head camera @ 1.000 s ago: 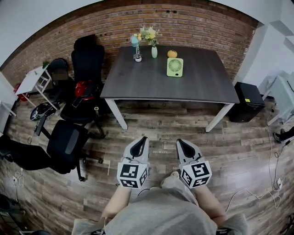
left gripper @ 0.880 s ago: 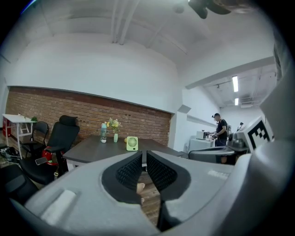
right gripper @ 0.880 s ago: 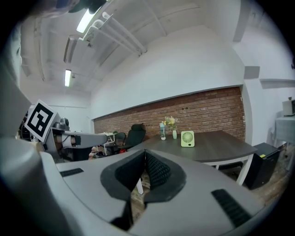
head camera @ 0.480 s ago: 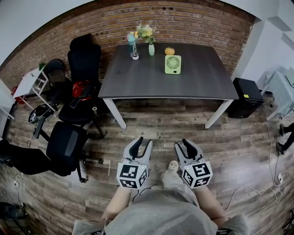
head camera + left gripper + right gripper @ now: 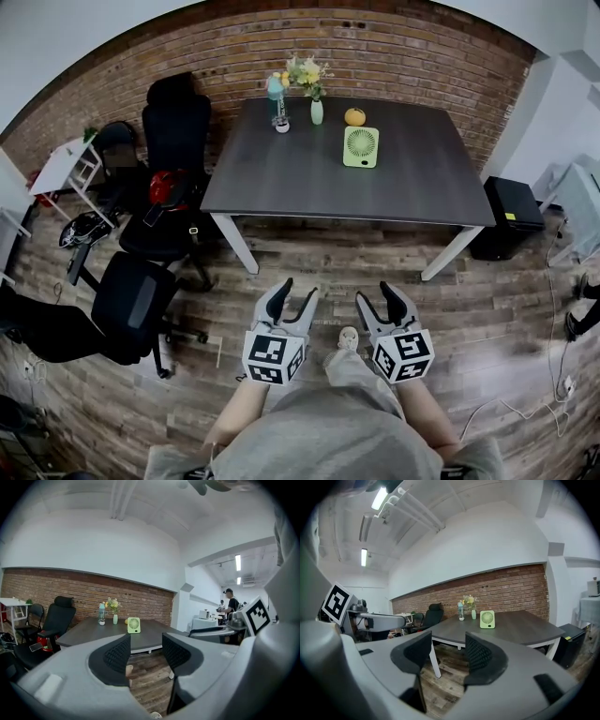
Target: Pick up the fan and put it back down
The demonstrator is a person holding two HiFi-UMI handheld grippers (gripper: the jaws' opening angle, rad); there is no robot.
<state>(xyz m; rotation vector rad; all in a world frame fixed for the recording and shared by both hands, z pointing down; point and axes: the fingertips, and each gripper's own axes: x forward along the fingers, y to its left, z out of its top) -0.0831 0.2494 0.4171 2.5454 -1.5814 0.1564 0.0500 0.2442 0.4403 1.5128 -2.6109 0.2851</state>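
A small light-green fan (image 5: pixel 361 147) stands upright on the dark grey table (image 5: pixel 281 178), toward its far side; it also shows as the fan (image 5: pixel 134 625) in the left gripper view and the fan (image 5: pixel 487 619) in the right gripper view. Both grippers hover over the wooden floor well short of the table, side by side. My left gripper (image 5: pixel 292 296) is open with nothing between its jaws, which have just been opening. My right gripper (image 5: pixel 382 299) is likewise open and empty, its jaws also just opened.
On the table's far edge stand a blue bottle (image 5: pixel 277 98), a vase of flowers (image 5: pixel 315 103) and an orange (image 5: pixel 353 116). Black office chairs (image 5: pixel 173 141) crowd the left. A black box (image 5: pixel 511 206) sits at the table's right. A person (image 5: pixel 230 604) stands far off.
Both grippers' jaws went from shut to open. The view has drifted slightly toward the table, and both grippers sit a little lower in the picture.
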